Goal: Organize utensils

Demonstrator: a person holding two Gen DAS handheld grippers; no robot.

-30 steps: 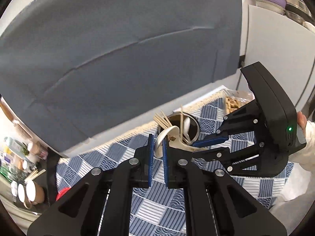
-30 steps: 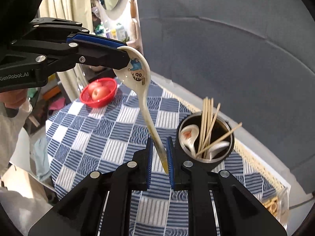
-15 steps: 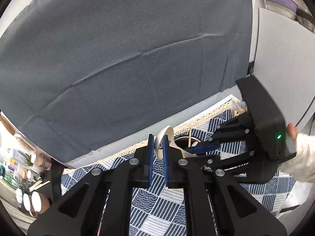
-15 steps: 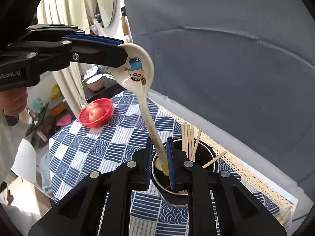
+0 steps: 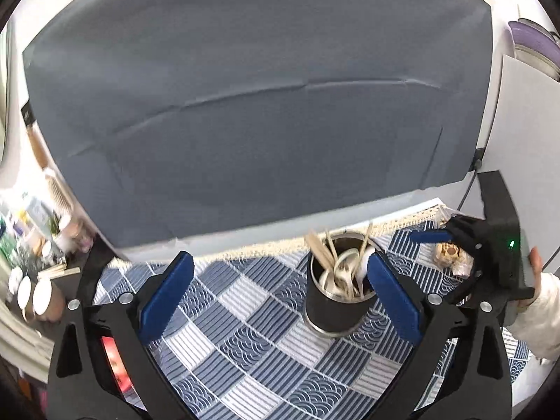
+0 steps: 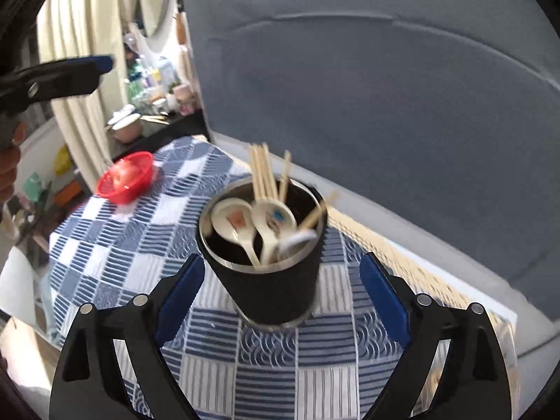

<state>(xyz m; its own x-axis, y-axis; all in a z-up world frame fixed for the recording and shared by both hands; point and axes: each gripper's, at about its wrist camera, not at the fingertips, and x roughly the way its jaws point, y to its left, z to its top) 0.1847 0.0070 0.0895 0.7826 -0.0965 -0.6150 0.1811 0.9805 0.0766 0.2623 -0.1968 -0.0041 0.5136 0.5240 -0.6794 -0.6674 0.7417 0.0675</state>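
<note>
Both grippers stand wide open with nothing gripped, their jaws having just been opening. Low in the right wrist view, the right gripper (image 6: 281, 297) brackets the black utensil cup (image 6: 269, 280) loosely, blue pads apart from its wall on either side. Low in the left wrist view, the left gripper (image 5: 278, 297) spreads across the checked blue tablecloth (image 5: 245, 332), and the cup (image 5: 334, 311) stands just inside its right-hand finger, not pressed. Three white ceramic spoons (image 6: 266, 224) lie bowl-up inside the cup at frame centre, beside a bunch of wooden chopsticks (image 6: 262, 171) that lean out past the rim. Further off, at middle left of the right wrist view, a red basket (image 6: 127, 178) sits on the cloth's far corner. Beyond everything hangs a grey backdrop (image 6: 367, 105) filling the upper frame.
</note>
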